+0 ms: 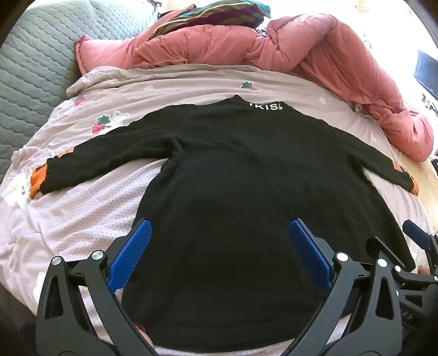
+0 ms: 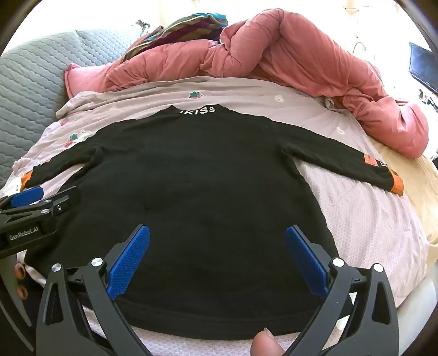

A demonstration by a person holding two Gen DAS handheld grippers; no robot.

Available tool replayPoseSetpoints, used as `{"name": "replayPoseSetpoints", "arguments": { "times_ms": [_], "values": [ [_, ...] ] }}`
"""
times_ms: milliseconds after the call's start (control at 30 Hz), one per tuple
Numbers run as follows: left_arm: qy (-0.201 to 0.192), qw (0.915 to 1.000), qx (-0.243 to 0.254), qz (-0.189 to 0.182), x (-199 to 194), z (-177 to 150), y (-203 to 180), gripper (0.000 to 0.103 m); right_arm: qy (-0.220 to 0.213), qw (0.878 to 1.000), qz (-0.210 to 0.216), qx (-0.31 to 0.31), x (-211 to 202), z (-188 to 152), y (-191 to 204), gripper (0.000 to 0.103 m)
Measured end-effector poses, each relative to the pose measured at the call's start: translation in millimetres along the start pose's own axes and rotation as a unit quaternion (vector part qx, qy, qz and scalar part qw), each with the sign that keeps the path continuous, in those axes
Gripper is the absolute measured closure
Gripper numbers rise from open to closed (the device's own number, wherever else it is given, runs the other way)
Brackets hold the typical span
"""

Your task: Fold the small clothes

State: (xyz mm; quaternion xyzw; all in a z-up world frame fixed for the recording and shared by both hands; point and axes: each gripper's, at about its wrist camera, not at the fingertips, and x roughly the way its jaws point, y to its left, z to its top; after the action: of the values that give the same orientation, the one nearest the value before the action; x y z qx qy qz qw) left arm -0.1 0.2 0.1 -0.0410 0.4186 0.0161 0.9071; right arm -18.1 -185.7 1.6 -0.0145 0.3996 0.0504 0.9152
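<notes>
A small black long-sleeved shirt (image 1: 232,164) (image 2: 191,169) lies flat on the bed, collar with white lettering at the far side and hem nearest me. Both sleeves are spread out, and their orange cuffs (image 1: 35,183) (image 2: 397,186) lie at the sides. My left gripper (image 1: 220,223) is open over the hem's left part, with only cloth beneath it. My right gripper (image 2: 217,228) is open over the hem's right part and holds nothing. Each gripper shows at the edge of the other's view: the right gripper (image 1: 418,241) and the left gripper (image 2: 32,202).
The lilac bedsheet (image 1: 82,197) (image 2: 369,219) has a strawberry print. A bunched pink duvet (image 1: 287,46) (image 2: 287,52) lines the far side and right. A grey quilted pad (image 1: 32,68) sits left, a striped cloth (image 1: 213,13) behind. A fingertip (image 2: 264,345) shows at the bottom.
</notes>
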Motion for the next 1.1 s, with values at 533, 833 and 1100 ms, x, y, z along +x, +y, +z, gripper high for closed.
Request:
{"name": "replayPoseSetpoints", "arguments": {
  "times_ms": [533,833,1100],
  "values": [
    [-0.001,1.0000,0.002,-0.001,-1,0,0,0.008,-0.002,1.000,0.000,-0.004,-1,-1,3,0.004],
    [-0.009,1.0000,-0.001,0.000,-6,0,-2,0.008,-0.004,1.000,0.001,-0.003,-3,-3,3,0.004],
    [-0.008,1.0000,-0.002,0.001,-8,-1,-2,0.008,-0.004,1.000,0.001,-0.003,-4,-4,4,0.004]
  ]
}}
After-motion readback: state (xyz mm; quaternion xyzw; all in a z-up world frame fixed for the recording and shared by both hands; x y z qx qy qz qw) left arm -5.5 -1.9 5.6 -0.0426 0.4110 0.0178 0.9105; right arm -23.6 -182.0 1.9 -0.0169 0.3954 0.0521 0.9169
